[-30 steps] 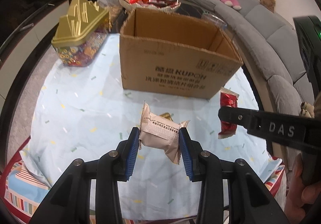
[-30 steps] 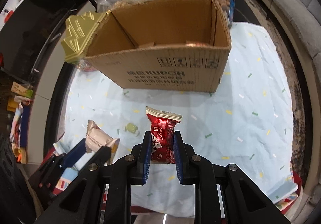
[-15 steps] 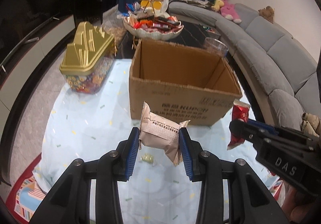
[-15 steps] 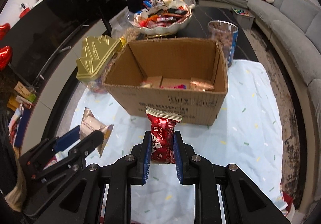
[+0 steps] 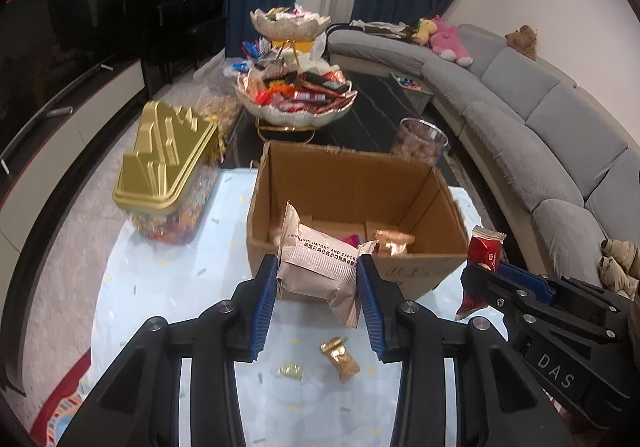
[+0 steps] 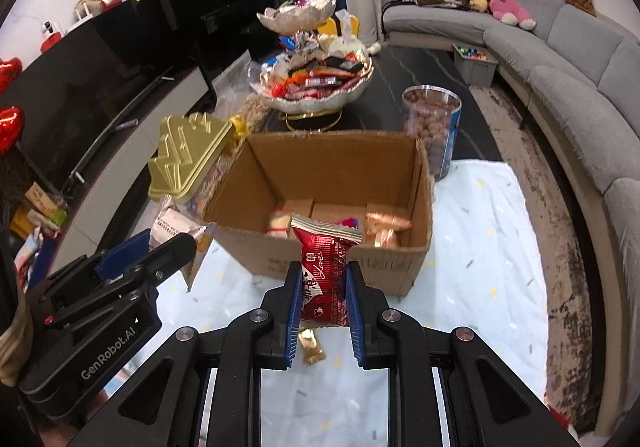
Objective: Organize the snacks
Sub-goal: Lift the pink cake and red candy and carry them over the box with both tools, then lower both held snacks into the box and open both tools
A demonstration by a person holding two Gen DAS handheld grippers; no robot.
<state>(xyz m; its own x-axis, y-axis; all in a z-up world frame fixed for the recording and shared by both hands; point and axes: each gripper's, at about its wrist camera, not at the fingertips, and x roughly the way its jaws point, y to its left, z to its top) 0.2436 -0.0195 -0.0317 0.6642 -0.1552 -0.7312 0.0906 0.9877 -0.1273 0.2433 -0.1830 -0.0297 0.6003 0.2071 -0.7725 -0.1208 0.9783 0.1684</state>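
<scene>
My left gripper [image 5: 318, 279] is shut on a beige snack packet [image 5: 320, 263] with printed text, held above the table just in front of the open cardboard box [image 5: 352, 183]. My right gripper [image 6: 323, 283] is shut on a red snack packet [image 6: 324, 271], also held up before the box [image 6: 332, 175]. Several wrapped snacks lie on the box floor. In the left wrist view the red packet [image 5: 482, 255] and right gripper show at the right; in the right wrist view the beige packet [image 6: 176, 227] shows at the left.
Two small gold-wrapped candies [image 5: 340, 355] lie on the light blue tablecloth [image 5: 168, 287] below the grippers. A gold-lidded candy jar [image 5: 168, 175] stands left of the box. Behind it are a two-tier snack bowl [image 5: 296, 95] and a clear jar [image 6: 432, 127]. A grey sofa [image 5: 540, 135] curves along the right.
Both grippers rose with their packets and tilted up, so the box's inside and the room behind came into view. The grips stayed the same.
</scene>
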